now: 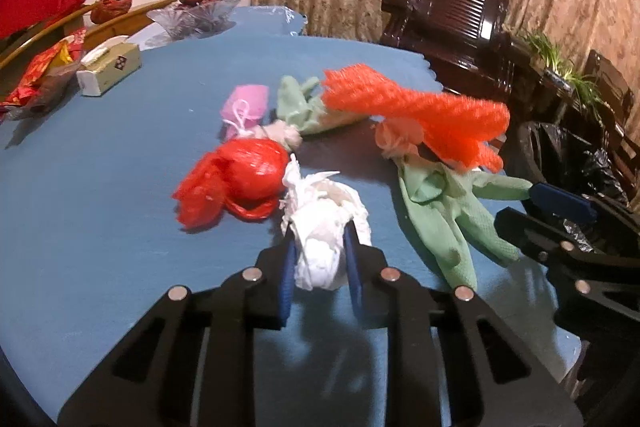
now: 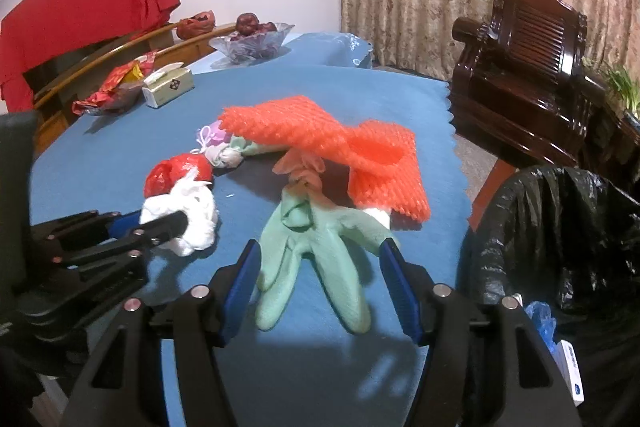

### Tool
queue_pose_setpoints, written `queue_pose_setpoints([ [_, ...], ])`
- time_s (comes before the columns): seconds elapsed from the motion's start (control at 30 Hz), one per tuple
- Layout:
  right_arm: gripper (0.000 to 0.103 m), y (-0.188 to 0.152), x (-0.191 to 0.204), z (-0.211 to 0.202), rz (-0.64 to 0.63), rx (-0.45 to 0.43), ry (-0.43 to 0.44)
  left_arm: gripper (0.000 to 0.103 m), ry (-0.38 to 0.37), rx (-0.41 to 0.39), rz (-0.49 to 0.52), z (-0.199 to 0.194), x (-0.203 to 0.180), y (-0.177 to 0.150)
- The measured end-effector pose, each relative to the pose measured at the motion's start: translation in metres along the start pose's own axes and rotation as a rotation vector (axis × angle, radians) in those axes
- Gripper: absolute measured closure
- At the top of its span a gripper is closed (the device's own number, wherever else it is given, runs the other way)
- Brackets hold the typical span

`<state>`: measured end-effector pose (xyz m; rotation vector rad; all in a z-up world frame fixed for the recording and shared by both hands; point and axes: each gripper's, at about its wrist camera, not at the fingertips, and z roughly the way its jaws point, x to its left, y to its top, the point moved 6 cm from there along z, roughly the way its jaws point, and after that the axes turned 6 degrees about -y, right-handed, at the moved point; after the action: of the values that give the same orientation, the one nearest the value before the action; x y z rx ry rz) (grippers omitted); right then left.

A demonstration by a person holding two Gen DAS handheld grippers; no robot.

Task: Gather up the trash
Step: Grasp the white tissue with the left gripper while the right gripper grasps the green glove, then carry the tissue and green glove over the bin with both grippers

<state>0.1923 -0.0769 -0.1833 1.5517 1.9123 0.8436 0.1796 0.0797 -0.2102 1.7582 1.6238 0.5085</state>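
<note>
My left gripper (image 1: 320, 247) is shut on a white crumpled plastic bag (image 1: 324, 227) on the blue table; it also shows in the right wrist view (image 2: 182, 217). My right gripper (image 2: 320, 259) is open, its jaws either side of a green rubber glove (image 2: 316, 255), which also shows in the left wrist view (image 1: 444, 211). Behind lie a red plastic bag (image 1: 236, 179), an orange foam net (image 2: 332, 151), a second green glove (image 1: 304, 103) and a pink pouch (image 1: 246, 105). A bin lined with a black bag (image 2: 560, 239) stands right of the table.
A tissue box (image 1: 110, 69), red snack wrappers (image 1: 40, 79) and a glass fruit bowl (image 1: 196, 15) sit at the table's far left. A dark wooden armchair (image 2: 528, 67) stands right of the table, by the curtain. The table's scalloped edge (image 2: 454, 131) runs beside the bin.
</note>
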Motion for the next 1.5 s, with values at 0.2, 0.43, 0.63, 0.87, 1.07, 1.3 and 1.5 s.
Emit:
queue_pose_setpoints([
  [0.2,0.042,0.009,0.005,-0.004,-0.004,-0.018,0.007,0.082,0.019,-0.01,0.005,-0.014,0.007,0.002],
  [0.43,0.042,0.008,0.01,0.013,-0.021,0.011,-0.007,0.082,0.029,-0.017,0.013,-0.015,0.011,0.003],
  [0.63,0.043,-0.001,0.012,0.047,-0.019,0.08,-0.022,0.082,0.033,-0.013,0.019,-0.014,0.014,0.004],
  [0.87,0.056,-0.006,0.014,0.067,-0.007,0.145,0.03,0.082,0.034,-0.008,0.015,-0.011,0.016,0.005],
  [1.07,0.087,-0.004,0.023,0.059,-0.017,0.137,0.095,0.082,0.035,-0.008,0.019,-0.012,0.015,0.005],
  [1.3,0.091,0.004,0.025,0.028,0.028,0.107,0.162,0.082,0.035,-0.023,0.03,-0.021,0.012,0.011],
  [1.5,0.091,0.021,0.023,-0.005,0.038,0.043,0.167,0.082,0.025,-0.044,0.037,-0.035,0.001,0.018],
])
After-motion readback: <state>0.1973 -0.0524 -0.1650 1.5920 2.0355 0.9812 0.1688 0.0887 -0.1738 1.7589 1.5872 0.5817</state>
